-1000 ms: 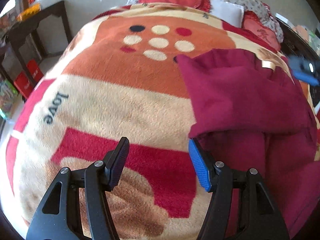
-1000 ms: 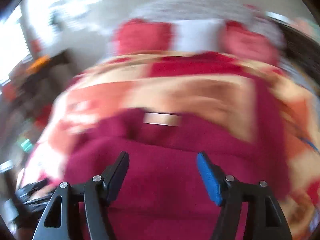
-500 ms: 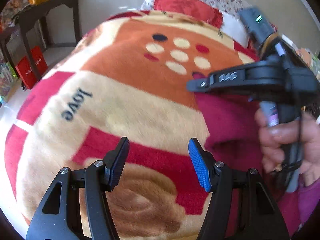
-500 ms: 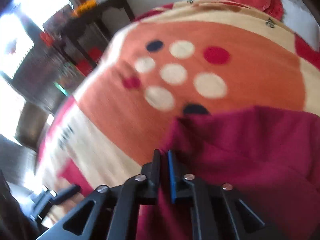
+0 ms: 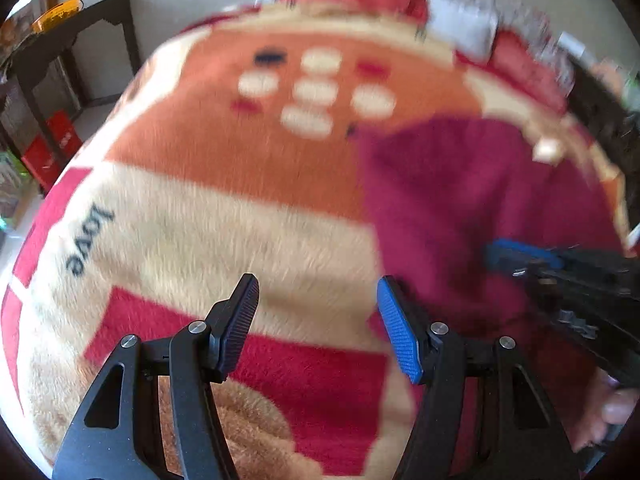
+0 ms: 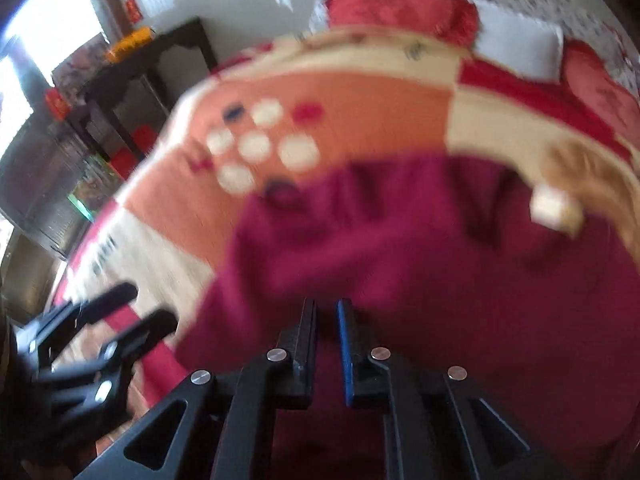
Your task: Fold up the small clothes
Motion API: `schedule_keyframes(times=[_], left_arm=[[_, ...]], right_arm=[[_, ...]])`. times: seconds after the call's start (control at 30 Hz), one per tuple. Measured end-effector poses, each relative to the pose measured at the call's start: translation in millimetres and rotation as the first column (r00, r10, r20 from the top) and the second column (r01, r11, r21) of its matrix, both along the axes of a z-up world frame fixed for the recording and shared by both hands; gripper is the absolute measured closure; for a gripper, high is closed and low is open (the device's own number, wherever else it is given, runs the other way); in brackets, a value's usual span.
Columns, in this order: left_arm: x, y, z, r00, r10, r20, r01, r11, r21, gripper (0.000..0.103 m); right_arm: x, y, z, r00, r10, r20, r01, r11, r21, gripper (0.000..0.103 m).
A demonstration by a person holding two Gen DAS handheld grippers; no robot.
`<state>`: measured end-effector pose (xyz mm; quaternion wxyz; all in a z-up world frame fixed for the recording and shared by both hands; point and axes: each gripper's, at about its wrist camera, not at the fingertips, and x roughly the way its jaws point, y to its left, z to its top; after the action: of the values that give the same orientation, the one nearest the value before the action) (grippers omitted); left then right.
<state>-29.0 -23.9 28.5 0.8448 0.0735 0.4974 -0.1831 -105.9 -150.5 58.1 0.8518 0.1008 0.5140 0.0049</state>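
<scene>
A dark red fleece garment (image 5: pixel 472 200) lies on a patterned blanket (image 5: pixel 224 216) on a bed; it has a pale label (image 5: pixel 547 149) near its far edge. It also shows in the right wrist view (image 6: pixel 420 252), blurred and lifted into folds. My left gripper (image 5: pixel 318 320) is open and empty above the blanket, just left of the garment's near edge. My right gripper (image 6: pixel 326 336) is nearly shut, with the red cloth pinched between its fingers. It shows at the right of the left wrist view (image 5: pixel 560 276). The left gripper shows at the left of the right wrist view (image 6: pixel 120 320).
Red pillows (image 6: pixel 400 12) and a white one (image 6: pixel 520 52) lie at the head of the bed. A dark wooden table (image 5: pixel 72 44) with an orange item stands left of the bed, with red boxes (image 5: pixel 52 148) under it. The bed's dark frame (image 5: pixel 600 108) runs along the right.
My right gripper shut on the garment's left edge and has pulled it back toward me and to the right. The left gripper stays open and has shifted slightly.
</scene>
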Motion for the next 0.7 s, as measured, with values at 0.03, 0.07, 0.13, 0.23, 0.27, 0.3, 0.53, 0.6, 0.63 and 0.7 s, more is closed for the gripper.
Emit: schedule_keyframes(times=[0.03, 0.07, 0.13, 0.23, 0.27, 0.3, 0.53, 0.6, 0.63, 0.7], left_arm=[[-1, 3, -2, 1.000, 0.006, -0.003, -0.006, 1.000, -0.002, 0.041], [-1, 7, -1, 1.000, 0.019, -0.004, -0.019, 1.000, -0.010, 0.041], [-1, 15, 7, 0.999, 0.035, -0.017, -0.035, 0.999, -0.032, 0.041], [-4, 20, 27, 0.999, 0.049, 0.006, -0.049, 0.995, -0.092, 0.041], [-4, 18, 33, 0.999, 0.048, 0.018, -0.046, 0.993, -0.105, 0.041], [-5, 14, 39, 0.999, 0.044, 0.030, -0.040, 0.992, -0.119, 0.041], [-13, -41, 33, 0.997, -0.072, -0.001, 0.071, 0.989, -0.128, 0.041], [-10, -62, 17, 0.992, -0.114, -0.053, 0.109, 0.990, -0.094, 0.041], [-11, -67, 13, 0.992, -0.117, -0.047, 0.114, 0.991, -0.066, 0.041], [-14, -75, 11, 0.992, -0.126, -0.006, 0.126, 0.992, -0.008, 0.039]], right_arm=[[-1, 1, -6, 1.000, 0.003, -0.013, -0.003, 1.000, -0.006, 0.094], [-2, 2, -6, 1.000, 0.012, -0.006, -0.012, 1.000, -0.014, 0.094], [-6, 1, 5, 1.000, 0.023, 0.002, -0.023, 1.000, -0.001, 0.090], [-22, -15, 24, 0.997, -0.030, 0.073, 0.029, 0.999, 0.019, 0.057], [-30, -20, 28, 0.993, -0.063, 0.098, 0.065, 0.998, -0.021, 0.049], [-33, -22, 29, 0.992, -0.074, 0.104, 0.079, 0.996, -0.047, 0.049], [-57, -63, 22, 0.990, -0.127, 0.054, 0.124, 0.991, 0.042, 0.049], [-67, -82, 37, 0.979, -0.174, 0.105, 0.170, 0.984, 0.049, 0.049], [-72, -94, 45, 0.972, -0.203, 0.120, 0.201, 0.979, 0.031, 0.049], [-80, -120, 55, 0.959, -0.251, 0.129, 0.253, 0.967, 0.003, 0.048]])
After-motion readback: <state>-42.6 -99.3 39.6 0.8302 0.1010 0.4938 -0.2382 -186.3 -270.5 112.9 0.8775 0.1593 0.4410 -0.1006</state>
